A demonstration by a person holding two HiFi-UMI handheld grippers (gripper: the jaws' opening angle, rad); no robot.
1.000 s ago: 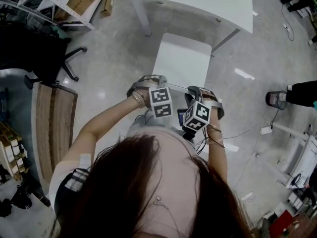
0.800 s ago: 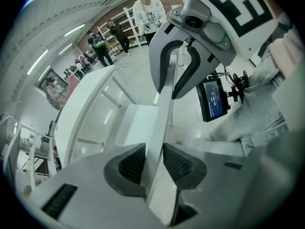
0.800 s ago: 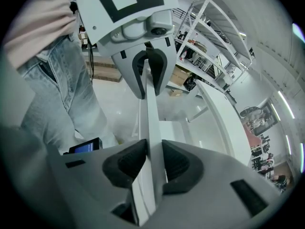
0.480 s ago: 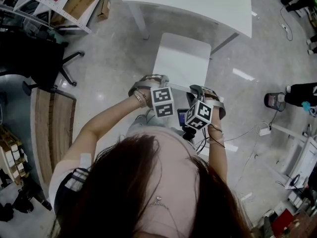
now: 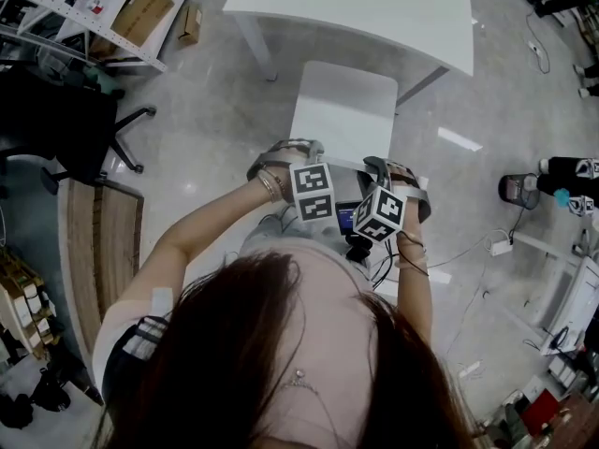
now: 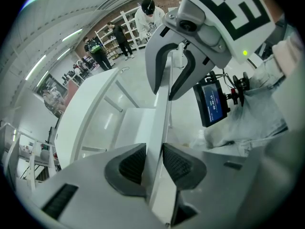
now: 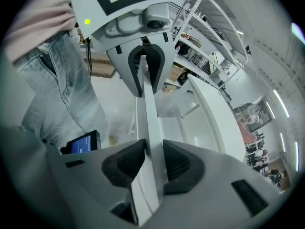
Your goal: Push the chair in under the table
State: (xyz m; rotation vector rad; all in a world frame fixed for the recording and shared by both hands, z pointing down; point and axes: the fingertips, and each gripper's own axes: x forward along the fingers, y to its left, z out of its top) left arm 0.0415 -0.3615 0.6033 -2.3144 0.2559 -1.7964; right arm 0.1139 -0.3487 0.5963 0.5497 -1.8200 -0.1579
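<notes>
The white chair (image 5: 344, 110) stands on the grey floor (image 5: 215, 110) just past the person's hands. Its seat points toward 12 o'clock and lies almost wholly on the near side of the white tabletop (image 5: 374, 7), whose near edge is just beyond the seat. The left claw (image 6: 152, 162) pinches the thin top edge of the backrest (image 6: 161, 113) from above, toward its 9 o'clock end, with a pad pressed on each face. The right claw (image 7: 153, 162) grips the same edge toward 3 o'clock; its jaws have just been opening slightly, yet both pads rest on the panel between them.
</notes>
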